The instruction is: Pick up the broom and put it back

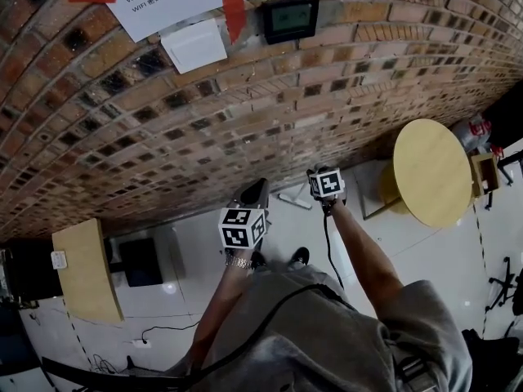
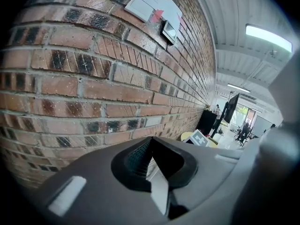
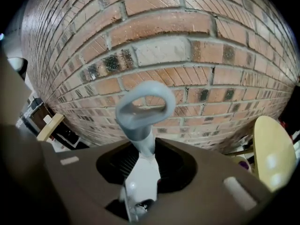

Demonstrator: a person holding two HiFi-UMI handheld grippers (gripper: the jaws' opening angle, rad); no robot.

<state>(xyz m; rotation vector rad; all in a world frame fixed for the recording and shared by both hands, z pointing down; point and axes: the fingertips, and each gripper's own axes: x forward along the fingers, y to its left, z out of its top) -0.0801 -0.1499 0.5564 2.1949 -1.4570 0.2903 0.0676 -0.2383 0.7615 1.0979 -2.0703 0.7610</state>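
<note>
Put-back step: right gripper (image 3: pixel 140 168) jaws clench the white, grey-looped broom handle (image 3: pixel 143 125) near the red brick wall (image 3: pixel 187 50); left gripper (image 2: pixel 152 168) jaws pinch a thin white strip (image 2: pixel 159 191). Next: lean it there, release.

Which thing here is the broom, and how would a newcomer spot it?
Start at the brick wall that fills the right gripper view. In front of it, the right gripper is shut on the broom, whose white shaft rises between the jaws. A grey oval loop tops the shaft, the only ring against the bricks.
</note>
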